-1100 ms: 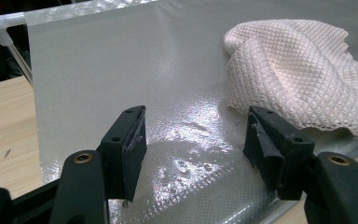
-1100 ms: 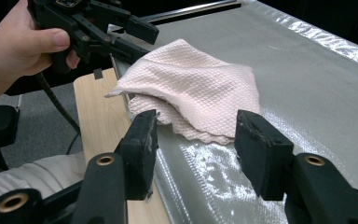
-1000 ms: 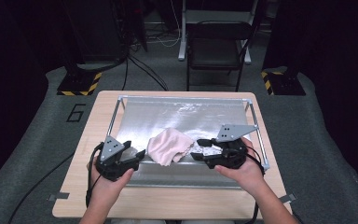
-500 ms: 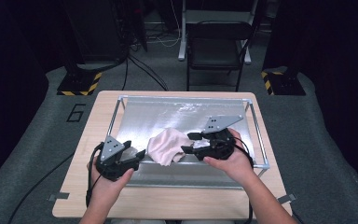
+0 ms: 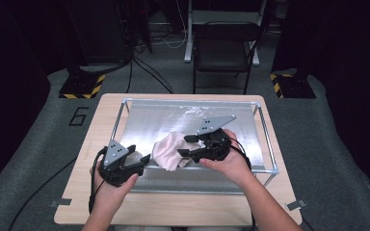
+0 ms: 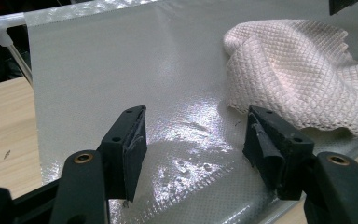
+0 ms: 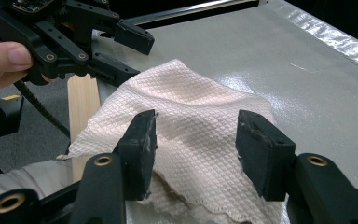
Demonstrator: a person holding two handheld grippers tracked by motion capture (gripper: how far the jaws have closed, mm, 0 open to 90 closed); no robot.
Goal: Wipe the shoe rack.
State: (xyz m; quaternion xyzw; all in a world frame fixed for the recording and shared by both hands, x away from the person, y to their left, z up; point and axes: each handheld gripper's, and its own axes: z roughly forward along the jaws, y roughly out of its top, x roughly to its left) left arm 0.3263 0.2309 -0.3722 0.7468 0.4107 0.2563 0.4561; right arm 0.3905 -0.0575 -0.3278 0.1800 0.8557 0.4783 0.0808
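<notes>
A crumpled pale pink waffle-weave cloth (image 5: 166,150) lies near the front middle of a silver sheet (image 5: 149,120). My right gripper (image 5: 185,146) hovers over the cloth's right part, its jaws open. In the right gripper view the cloth (image 7: 186,107) bulges up between and below the pads, which do not press on it. My left gripper (image 5: 143,160) rests at the sheet's front left, pointing at the cloth, open with nothing between its jaws. In the left gripper view the cloth (image 6: 298,79) lies just past the right jaw of that gripper (image 6: 193,135). The left gripper (image 7: 135,53) also appears across the cloth in the right gripper view.
A metal tube frame (image 5: 265,130) borders the silver sheet on a wooden table (image 5: 101,115). A dark chair (image 5: 221,48) stands on the floor beyond the table. Black-and-yellow striped blocks (image 5: 82,86) sit on the floor at both far corners.
My right gripper has slid left along the sheet until its jaws stand over the cloth's right side. The left gripper and the cloth have stayed where they were.
</notes>
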